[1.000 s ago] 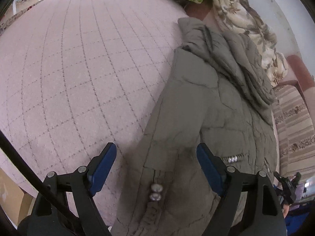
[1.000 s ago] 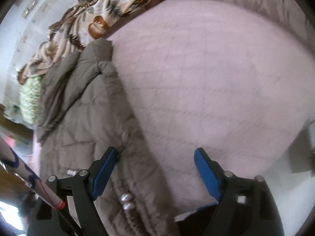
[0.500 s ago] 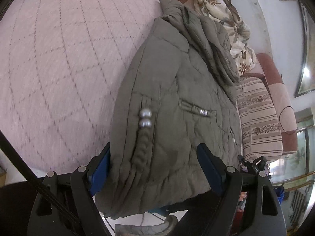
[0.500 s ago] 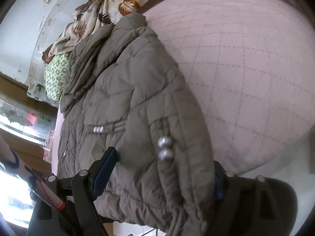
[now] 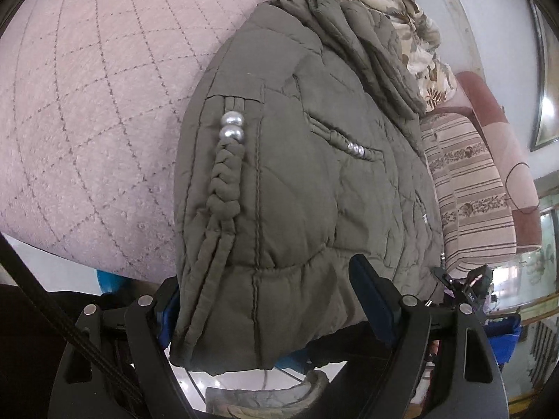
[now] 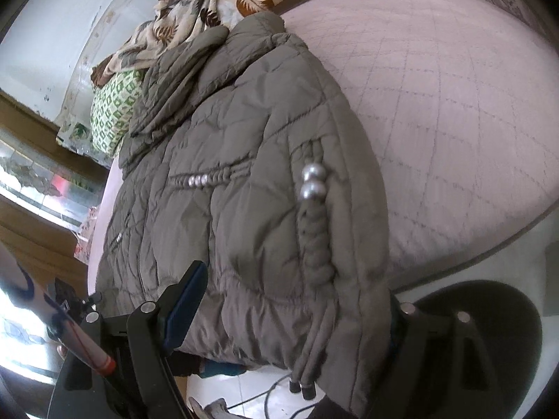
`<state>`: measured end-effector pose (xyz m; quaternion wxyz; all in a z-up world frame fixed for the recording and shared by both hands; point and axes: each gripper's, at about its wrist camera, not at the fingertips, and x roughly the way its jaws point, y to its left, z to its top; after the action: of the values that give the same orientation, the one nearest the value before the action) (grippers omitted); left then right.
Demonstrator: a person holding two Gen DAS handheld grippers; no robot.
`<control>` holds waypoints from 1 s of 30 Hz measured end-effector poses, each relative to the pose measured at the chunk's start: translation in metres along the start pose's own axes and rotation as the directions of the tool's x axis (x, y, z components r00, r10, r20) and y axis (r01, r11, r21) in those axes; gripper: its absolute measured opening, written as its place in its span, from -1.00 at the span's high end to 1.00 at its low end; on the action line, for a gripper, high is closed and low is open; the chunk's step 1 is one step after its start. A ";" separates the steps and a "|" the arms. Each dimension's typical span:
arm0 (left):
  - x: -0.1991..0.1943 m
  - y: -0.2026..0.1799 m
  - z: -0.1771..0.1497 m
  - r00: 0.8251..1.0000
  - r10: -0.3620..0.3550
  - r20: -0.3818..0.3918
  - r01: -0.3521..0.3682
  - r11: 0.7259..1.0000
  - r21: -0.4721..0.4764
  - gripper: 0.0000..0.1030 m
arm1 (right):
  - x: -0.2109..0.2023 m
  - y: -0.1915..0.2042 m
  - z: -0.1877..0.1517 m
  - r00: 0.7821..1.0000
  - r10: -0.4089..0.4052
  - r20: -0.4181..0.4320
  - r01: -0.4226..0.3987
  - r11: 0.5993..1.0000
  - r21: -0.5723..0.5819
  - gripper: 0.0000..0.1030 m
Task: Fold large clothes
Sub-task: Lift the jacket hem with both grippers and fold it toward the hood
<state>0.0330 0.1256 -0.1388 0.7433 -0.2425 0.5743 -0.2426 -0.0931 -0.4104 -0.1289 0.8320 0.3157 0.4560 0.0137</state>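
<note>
The jacket (image 5: 286, 181) is spread on the bed (image 5: 91, 111), hem straddled by wide-open fingers (image 5: 372, 300) of both grippers; nothing is gripped; closing on the hem is needed next, for folding

No legible text, label, brand, number or sign in either wrist view; small whitish marks on the black device (image 5: 472, 288) at the right edge of the left wrist view are too tiny to make out.

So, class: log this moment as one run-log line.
jacket hem over bed edge | left gripper open | right gripper open
</note>
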 end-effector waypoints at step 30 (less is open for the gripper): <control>-0.105 -0.145 0.102 0.930 0.106 0.353 -0.173 0.971 0.165 0.48 | -0.093 0.130 0.109 0.973 0.095 0.212 -0.038 0.966 -0.256 0.65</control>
<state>0.0962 0.0900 0.0544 0.8671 -0.1657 0.4260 -0.1978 -0.0291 -0.3912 0.0528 0.9100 0.2227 0.3437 0.0638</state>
